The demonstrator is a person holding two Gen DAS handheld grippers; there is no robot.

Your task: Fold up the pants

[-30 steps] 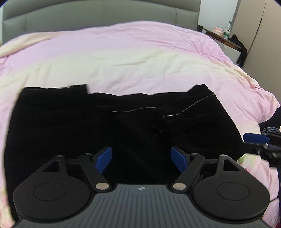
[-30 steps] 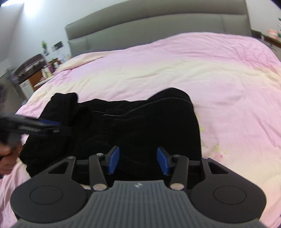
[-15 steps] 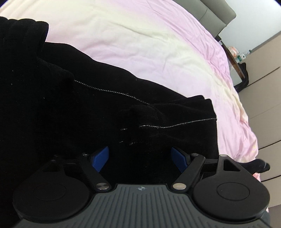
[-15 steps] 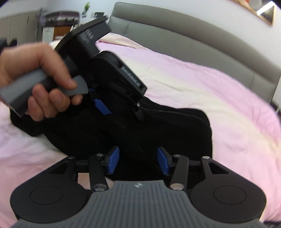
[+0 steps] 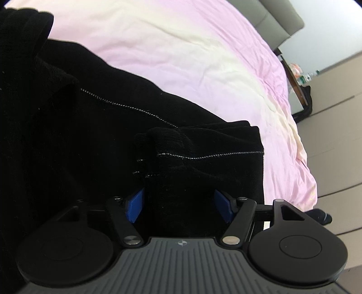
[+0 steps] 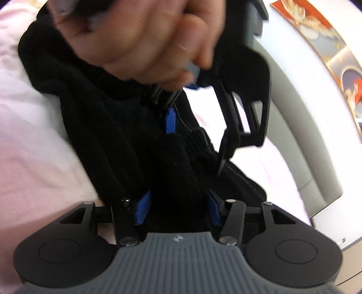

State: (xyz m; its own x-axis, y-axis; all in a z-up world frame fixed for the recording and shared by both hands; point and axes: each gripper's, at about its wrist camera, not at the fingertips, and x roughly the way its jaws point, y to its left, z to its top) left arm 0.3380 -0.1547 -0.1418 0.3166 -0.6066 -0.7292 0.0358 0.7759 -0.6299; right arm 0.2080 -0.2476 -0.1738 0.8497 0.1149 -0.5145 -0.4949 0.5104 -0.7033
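Black pants (image 5: 79, 140) with pale stitching lie bunched on the pink bed cover (image 5: 203, 56). My left gripper (image 5: 179, 203) sits low on their right end, straddling a raised fold. Its jaws are closing, and the blue pads (image 5: 135, 204) stand a little off the cloth. In the right wrist view the same gripper (image 6: 196, 140) hangs under a hand (image 6: 147, 38), tips in the pants (image 6: 101, 126). My right gripper (image 6: 177, 209) is just in front of it, open, with a thick black fold filling the gap between its pads (image 6: 142, 210).
A grey padded headboard (image 5: 280, 20) ends the bed. Beyond the bed's right edge are a dark nightstand with bottles (image 5: 301, 77) and beige cabinet fronts (image 5: 334, 113). A framed picture (image 6: 334, 56) hangs above the headboard (image 6: 305, 135).
My right gripper rolled and sank onto the pants, close up to the left gripper, whose hand now fills the top of its view. The left jaws narrowed around the fold.
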